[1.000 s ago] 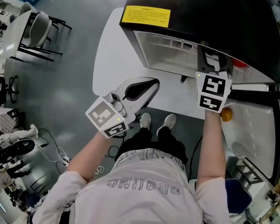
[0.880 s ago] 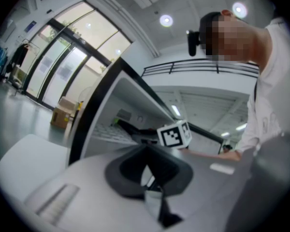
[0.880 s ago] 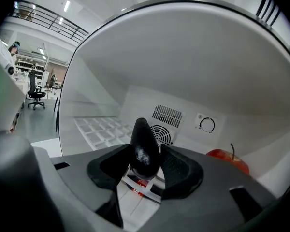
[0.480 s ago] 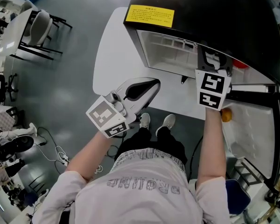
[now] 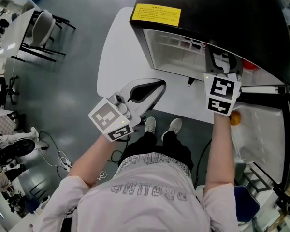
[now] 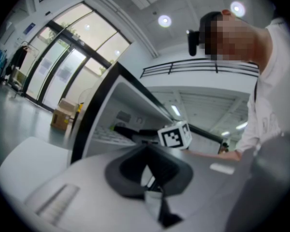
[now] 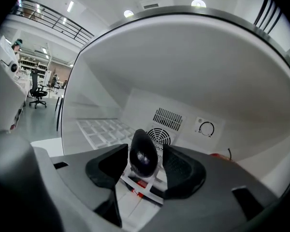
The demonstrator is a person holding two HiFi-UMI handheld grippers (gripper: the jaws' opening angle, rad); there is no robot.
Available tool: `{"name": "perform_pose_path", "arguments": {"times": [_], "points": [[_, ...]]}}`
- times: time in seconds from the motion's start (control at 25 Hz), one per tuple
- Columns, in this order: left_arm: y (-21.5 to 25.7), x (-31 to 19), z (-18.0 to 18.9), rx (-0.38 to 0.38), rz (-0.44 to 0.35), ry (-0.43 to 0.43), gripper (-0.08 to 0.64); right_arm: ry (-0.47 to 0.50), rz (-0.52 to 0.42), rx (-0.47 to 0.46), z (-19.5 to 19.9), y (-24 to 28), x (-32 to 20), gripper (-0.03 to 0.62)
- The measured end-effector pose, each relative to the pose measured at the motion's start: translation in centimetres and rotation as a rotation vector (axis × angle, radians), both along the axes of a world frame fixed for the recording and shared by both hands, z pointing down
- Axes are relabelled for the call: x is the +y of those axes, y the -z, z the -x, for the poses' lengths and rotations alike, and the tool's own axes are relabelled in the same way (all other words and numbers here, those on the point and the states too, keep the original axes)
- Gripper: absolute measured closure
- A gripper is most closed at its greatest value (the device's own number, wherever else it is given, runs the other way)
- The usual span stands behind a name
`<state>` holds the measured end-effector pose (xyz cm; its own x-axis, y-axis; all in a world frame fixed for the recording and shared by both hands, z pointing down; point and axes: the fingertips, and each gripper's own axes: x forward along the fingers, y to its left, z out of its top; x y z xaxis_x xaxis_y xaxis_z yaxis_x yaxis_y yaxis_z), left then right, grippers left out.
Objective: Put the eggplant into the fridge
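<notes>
Right gripper released, jaws just opened, with the glossy dark-purple eggplant loose between them.
The eggplant sits near the white wire fridge shelf's front edge. It looks light, firm and slick, so grip mid-belly.

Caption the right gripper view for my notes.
Right gripper, jaws just opened, leaves the eggplant between them on the fridge wire shelf.

The fridge was set on the desk, toward its right side, with the door swung open to the right. Inside, the eggplant was placed on the wire shelf, before the back wall's vent. It stood between the jaws of the right claw, which had just been opened wider. The left claw was held over the desk's near edge, left of the fridge opening.
</notes>
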<state>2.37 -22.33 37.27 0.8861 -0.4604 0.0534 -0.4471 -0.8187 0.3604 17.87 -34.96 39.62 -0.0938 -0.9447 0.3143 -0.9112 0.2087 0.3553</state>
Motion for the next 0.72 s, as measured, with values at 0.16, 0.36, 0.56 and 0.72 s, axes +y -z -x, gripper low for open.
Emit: {"name": "perform_pose_path", "arguments": {"times": [0.16,0.36,0.56,0.72], "points": [[0.2,0.2,0.0,-0.001,-0.004,-0.002,0.552,0.005,-0.01,0.001,-0.1,0.4,0.5,0.374],[0.9,0.5,-0.5,0.0,-0.015,-0.001,0.552,0.013,-0.019,-0.01,-0.6,1.3,1.6,0.379],[1.1,1.1,-0.1,-0.002,-0.027,-0.004,0.552,0.018,-0.031,-0.017,-0.3,1.5,3.0,0.405],[1.6,1.9,-0.2,-0.006,-0.037,-0.007,0.552,0.034,-0.046,-0.035,-0.2,2.5,4.6,0.425]]}}
